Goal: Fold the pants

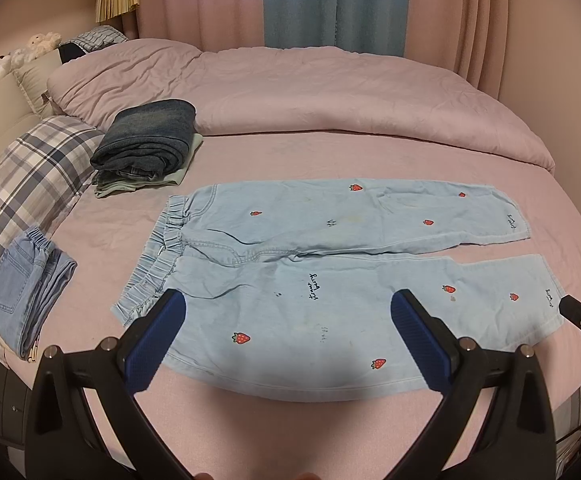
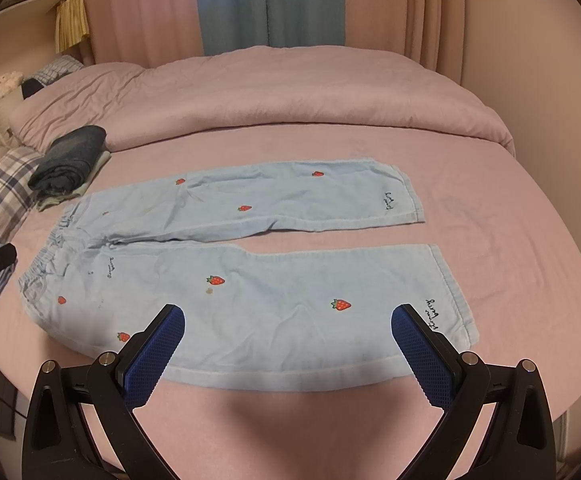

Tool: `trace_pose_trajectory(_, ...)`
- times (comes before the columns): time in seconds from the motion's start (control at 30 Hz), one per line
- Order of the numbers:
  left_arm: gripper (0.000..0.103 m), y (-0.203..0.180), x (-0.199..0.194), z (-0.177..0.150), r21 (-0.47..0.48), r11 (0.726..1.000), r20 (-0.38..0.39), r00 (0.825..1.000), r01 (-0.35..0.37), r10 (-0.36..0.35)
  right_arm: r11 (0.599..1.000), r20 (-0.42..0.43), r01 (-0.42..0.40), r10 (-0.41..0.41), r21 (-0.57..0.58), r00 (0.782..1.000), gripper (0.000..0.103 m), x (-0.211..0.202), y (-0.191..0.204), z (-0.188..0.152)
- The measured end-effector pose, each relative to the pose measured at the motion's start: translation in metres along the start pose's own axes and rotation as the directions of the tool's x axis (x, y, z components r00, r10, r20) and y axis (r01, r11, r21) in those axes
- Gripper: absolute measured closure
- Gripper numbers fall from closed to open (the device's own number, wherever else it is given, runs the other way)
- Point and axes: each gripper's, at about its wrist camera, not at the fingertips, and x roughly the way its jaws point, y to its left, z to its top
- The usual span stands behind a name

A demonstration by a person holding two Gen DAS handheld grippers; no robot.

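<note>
**Strawberry pants spread flat on the bed**

The light blue pants lie unfolded on the pink bed, waistband left, legs parted. The left gripper and right gripper hover over the near leg, jaws released. Folded jeans sit beyond the waistband.

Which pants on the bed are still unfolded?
The light-blue strawberry pants, spread flat with legs apart; the dark jeans and pale jeans are folded.
</note>
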Motion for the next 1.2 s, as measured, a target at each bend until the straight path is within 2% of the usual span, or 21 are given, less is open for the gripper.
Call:
trace_pose_trajectory(0.2,0.000,-0.002,0.001,-0.001,-0.008,1.000,-0.005,1.000,0.013,-0.013,1.000,-0.046,0.008,-0.009,-0.011,0.999,0.000,0.000,0.000,-0.001)
trace_pose_trajectory(0.3,0.000,0.008,0.008,-0.004,-0.065,0.995,-0.017,0.997,0.071,-0.072,1.000,-0.029,-0.006,0.006,-0.018,1.000,0.000,0.002,0.004,-0.001)
trace_pose_trajectory(0.37,0.000,0.024,0.023,-0.010,-0.147,0.981,-0.044,0.990,0.126,-0.134,0.998,-0.022,-0.047,0.046,-0.047,0.999,0.000,0.006,0.014,-0.003)
trace_pose_trajectory(0.43,0.000,0.046,0.042,-0.021,-0.259,0.956,-0.067,0.985,0.135,-0.157,0.989,-0.046,-0.113,0.108,-0.099,0.993,0.000,0.016,0.033,-0.010)
trace_pose_trajectory(0.53,0.000,0.082,0.066,-0.044,-0.413,0.908,-0.107,0.986,0.074,-0.129,0.963,-0.077,-0.197,0.185,-0.183,0.980,0.000,0.038,0.070,-0.024)
trace_pose_trajectory(0.57,0.000,0.094,0.072,-0.052,-0.459,0.886,-0.121,0.984,0.062,-0.132,0.948,-0.095,-0.254,0.240,-0.190,0.966,0.000,0.038,0.086,-0.028)
trace_pose_trajectory(0.63,0.001,0.114,0.082,-0.064,-0.547,0.833,-0.121,0.978,0.078,-0.171,0.913,-0.140,-0.288,0.257,-0.288,0.956,0.000,0.051,0.116,-0.039)
trace_pose_trajectory(0.67,0.001,0.124,0.085,-0.072,-0.591,0.804,-0.138,0.973,0.067,-0.183,0.894,-0.164,-0.338,0.301,-0.293,0.939,0.000,0.042,0.126,-0.042)
trace_pose_trajectory(0.7,0.001,0.133,0.089,-0.078,-0.621,0.782,-0.153,0.972,0.046,-0.179,0.871,-0.170,-0.346,0.304,-0.350,0.937,0.000,0.045,0.139,-0.047)
trace_pose_trajectory(0.77,0.003,0.144,0.096,-0.087,-0.655,0.755,-0.159,0.973,0.022,-0.166,0.819,-0.156,-0.344,0.307,-0.460,0.939,0.000,0.052,0.167,-0.057)
trace_pose_trajectory(0.83,0.013,0.155,0.106,-0.093,-0.706,0.707,-0.141,0.969,0.046,-0.205,0.762,-0.165,-0.354,0.316,-0.542,0.934,0.000,0.055,0.188,-0.066)
trace_pose_trajectory(0.87,0.023,0.159,0.111,-0.094,-0.718,0.693,-0.128,0.967,0.062,-0.218,0.739,-0.167,-0.358,0.322,-0.571,0.932,0.002,0.059,0.195,-0.070)
trace_pose_trajectory(0.9,0.030,0.160,0.115,-0.093,-0.725,0.687,-0.132,0.967,0.056,-0.218,0.712,-0.167,-0.357,0.325,-0.604,0.931,0.004,0.066,0.206,-0.074)
trace_pose_trajectory(0.93,0.034,0.162,0.119,-0.093,-0.723,0.689,-0.131,0.969,0.050,-0.207,0.693,-0.177,-0.366,0.331,-0.621,0.927,0.013,0.068,0.210,-0.076)
trace_pose_trajectory(0.97,0.043,0.164,0.120,-0.091,-0.722,0.690,-0.126,0.972,0.047,-0.197,0.676,-0.182,-0.370,0.334,-0.638,0.925,0.025,0.072,0.216,-0.078)
trace_pose_trajectory(1.0,0.056,0.166,0.120,-0.089,-0.723,0.689,-0.119,0.974,0.047,-0.191,0.663,-0.183,-0.367,0.332,-0.652,0.925,0.031,0.079,0.223,-0.080)
trace_pose_trajectory(1.03,0.064,0.169,0.120,-0.088,-0.726,0.685,-0.113,0.975,0.049,-0.189,0.655,-0.190,-0.366,0.325,-0.662,0.926,0.045,0.084,0.229,-0.082)
trace_pose_trajectory(1.07,0.079,0.172,0.122,-0.088,-0.727,0.685,-0.114,0.975,0.047,-0.189,0.653,-0.201,-0.367,0.318,-0.662,0.927,0.057,0.088,0.231,-0.082)
trace_pose_trajectory(1.1,0.082,0.174,0.126,-0.089,-0.725,0.687,-0.119,0.973,0.049,-0.196,0.654,-0.213,-0.380,0.323,-0.654,0.922,0.061,0.092,0.230,-0.082)
trace_pose_trajectory(1.17,0.086,0.178,0.125,-0.094,-0.722,0.689,-0.111,0.972,0.064,-0.206,0.662,-0.211,-0.397,0.345,-0.635,0.914,0.078,0.097,0.229,-0.078)
trace_pose_trajectory(1.2,0.089,0.179,0.123,-0.095,-0.715,0.696,-0.104,0.973,0.071,-0.207,0.668,-0.218,-0.407,0.352,-0.623,0.910,0.081,0.098,0.220,-0.072)
